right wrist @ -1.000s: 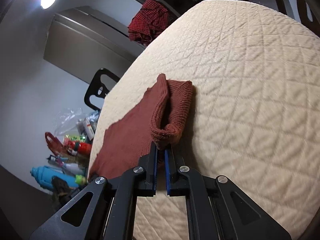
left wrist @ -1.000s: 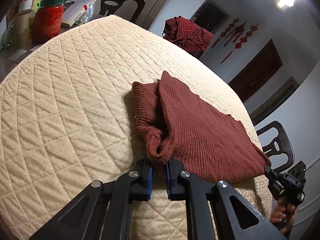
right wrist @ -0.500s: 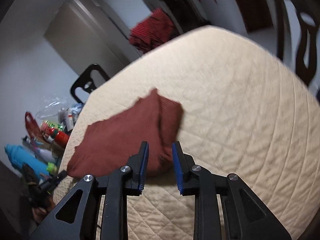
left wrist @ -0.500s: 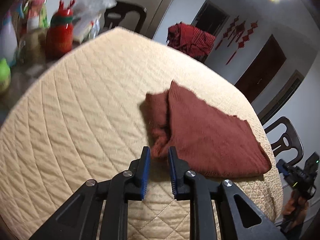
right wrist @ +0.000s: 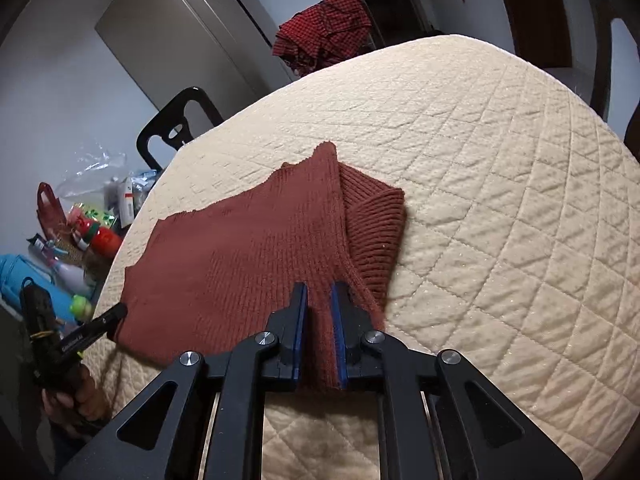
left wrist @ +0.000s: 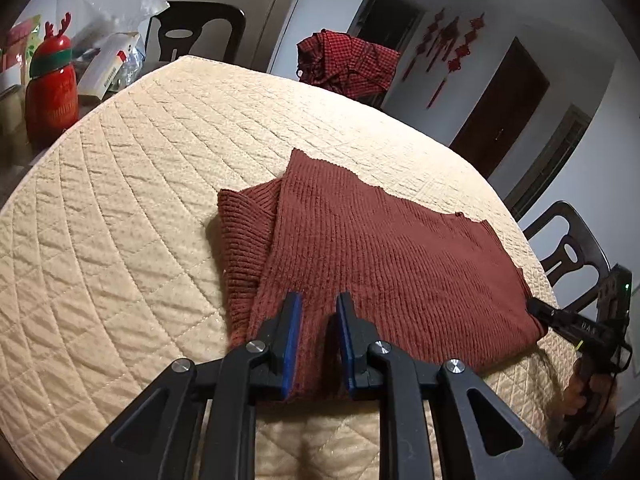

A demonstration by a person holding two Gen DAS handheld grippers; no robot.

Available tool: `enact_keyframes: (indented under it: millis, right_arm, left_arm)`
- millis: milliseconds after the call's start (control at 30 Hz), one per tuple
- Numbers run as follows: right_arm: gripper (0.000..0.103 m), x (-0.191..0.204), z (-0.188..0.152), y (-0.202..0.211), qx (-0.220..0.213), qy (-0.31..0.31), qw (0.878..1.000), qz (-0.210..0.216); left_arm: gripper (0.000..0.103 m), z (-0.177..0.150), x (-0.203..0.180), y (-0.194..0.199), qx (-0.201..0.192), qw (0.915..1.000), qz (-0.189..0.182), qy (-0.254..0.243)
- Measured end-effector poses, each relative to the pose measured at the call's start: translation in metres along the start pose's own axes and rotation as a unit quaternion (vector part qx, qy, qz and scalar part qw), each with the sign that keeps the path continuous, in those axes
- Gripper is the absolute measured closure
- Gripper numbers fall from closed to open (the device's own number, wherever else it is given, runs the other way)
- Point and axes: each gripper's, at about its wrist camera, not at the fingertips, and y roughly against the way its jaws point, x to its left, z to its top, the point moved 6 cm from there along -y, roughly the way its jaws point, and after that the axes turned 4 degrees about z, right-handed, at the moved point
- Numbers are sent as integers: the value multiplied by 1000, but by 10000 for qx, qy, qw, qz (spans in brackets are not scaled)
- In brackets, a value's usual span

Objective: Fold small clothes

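Note:
A rust-red knit sweater [left wrist: 384, 256] lies folded flat on the beige quilted table [left wrist: 120, 208], with a ribbed sleeve or cuff folded at one side [left wrist: 244, 232]. My left gripper [left wrist: 319, 300] is open, its blue-padded jaws over the sweater's near edge. In the right wrist view the same sweater [right wrist: 248, 260] lies under my right gripper [right wrist: 319, 292], also open, jaws narrowly apart above the near edge beside the ribbed part [right wrist: 376, 232]. Each view shows the other gripper at the sweater's far end [left wrist: 576, 328] [right wrist: 80, 332].
A red checked garment [left wrist: 348, 64] hangs on a chair behind the table. Black chairs [left wrist: 568, 248] stand around it. A red reindeer bottle [left wrist: 50, 92], packets and plastic bags crowd a side surface on the left.
Both grippers let go of the sweater's bunched end and opened. The sweater now lies flatter, and both grippers have come back over its near edge.

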Motion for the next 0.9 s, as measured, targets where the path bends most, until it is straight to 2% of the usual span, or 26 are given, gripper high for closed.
enact_keyframes:
  millis: [133, 267, 300, 367, 567, 667, 767, 900]
  right_arm:
    - [91, 12, 15, -2, -148, 167, 9997, 76]
    - [91, 4, 27, -24, -84, -29, 9999, -75]
    - [91, -2, 27, -28, -41, -99, 9998, -166]
    - [91, -6, 27, -31, -68, -202, 9998, -67]
    - [89, -1, 26, -29, -51, -26, 9998, -181]
    - [89, 13, 29, -24, -59, 271, 9993, -251]
    - [81, 33, 30, -20, -105, 594, 9982, -74]
    - [78, 62, 26, -24, -31, 988, 9950, 130]
  left_arm:
    - [82, 15, -11, 2, -124, 9997, 39, -218]
    - [82, 32, -13, -11, -185, 9994, 123, -263]
    - [82, 32, -9, -17, -125, 9994, 215, -259]
    - [82, 26, -2, -27, 3, 9994, 280, -216]
    - [82, 23, 0, -22, -75, 9993, 310, -210]
    - [82, 24, -5, -17, -60, 9985, 458, -309]
    - [81, 25, -9, -11, -106, 9980, 531, -332]
    - [77, 27, -11, -2, -205, 9971, 619, -393]
